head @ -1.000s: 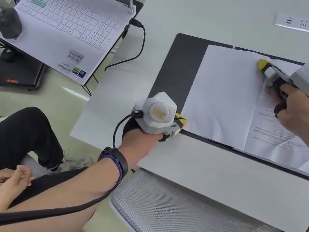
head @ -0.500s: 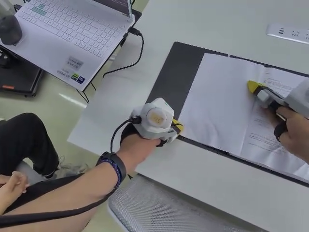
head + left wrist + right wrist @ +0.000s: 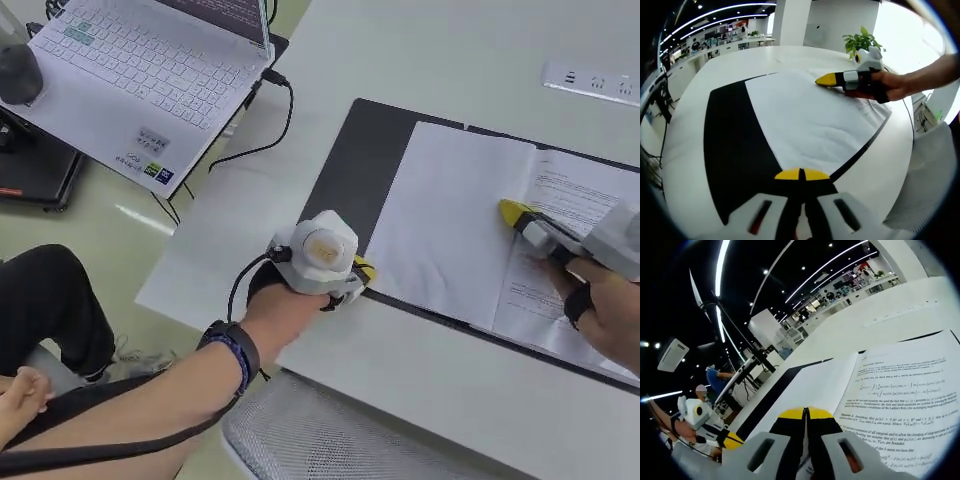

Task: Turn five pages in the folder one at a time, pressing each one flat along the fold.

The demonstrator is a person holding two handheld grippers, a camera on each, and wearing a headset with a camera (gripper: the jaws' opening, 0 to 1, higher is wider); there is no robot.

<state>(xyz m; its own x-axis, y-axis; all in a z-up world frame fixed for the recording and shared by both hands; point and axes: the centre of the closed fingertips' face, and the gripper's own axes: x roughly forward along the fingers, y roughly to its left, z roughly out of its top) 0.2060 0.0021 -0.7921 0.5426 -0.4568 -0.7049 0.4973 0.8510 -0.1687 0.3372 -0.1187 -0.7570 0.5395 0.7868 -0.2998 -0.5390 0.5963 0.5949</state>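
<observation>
Currently, the bench (image 3: 420,400) carries the open folder (image 3: 350,170) toward 3 o'clock in the head view. One blank turned page (image 3: 450,220) lies flat on its left half; how many of the five are done cannot be told. The right hand-held gripper (image 3: 508,208), jaws pressed together, bears on the fold. The left hand-held gripper (image 3: 365,270), jaws together, rests at the folder's 7 o'clock edge.
</observation>
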